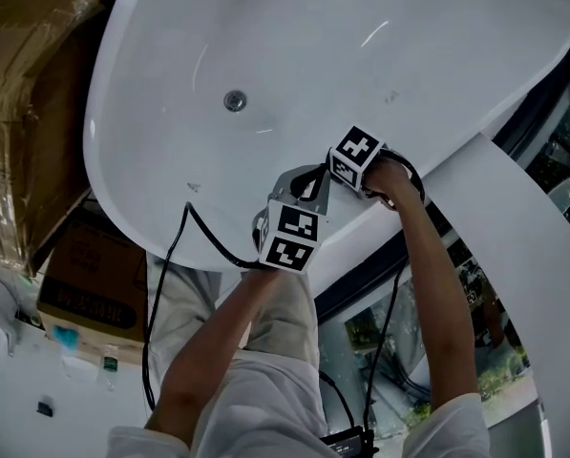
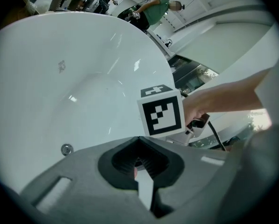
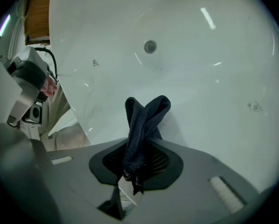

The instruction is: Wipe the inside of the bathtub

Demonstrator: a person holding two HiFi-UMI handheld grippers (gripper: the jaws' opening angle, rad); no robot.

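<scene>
The white bathtub (image 1: 323, 46) lies below me, its round metal drain (image 1: 234, 100) near the middle. Both grippers hang over the tub's near rim. My right gripper (image 3: 138, 158) is shut on a dark blue cloth (image 3: 146, 120), whose folded end sticks up out of the jaws above the tub's inner wall. The drain (image 3: 150, 46) lies farther ahead of it. My left gripper (image 2: 140, 161) is shut with nothing in it, just left of the right gripper's marker cube (image 2: 161, 110). In the head view the left gripper (image 1: 283, 197) and right gripper (image 1: 318, 177) sit side by side.
Cardboard boxes (image 1: 27, 113) stand left of the tub, another box (image 1: 89, 275) lower down. A second white curved rim (image 1: 523, 237) runs along the right. Black cables (image 1: 184, 246) trail from the grippers. Several people (image 2: 153, 10) stand far beyond the tub.
</scene>
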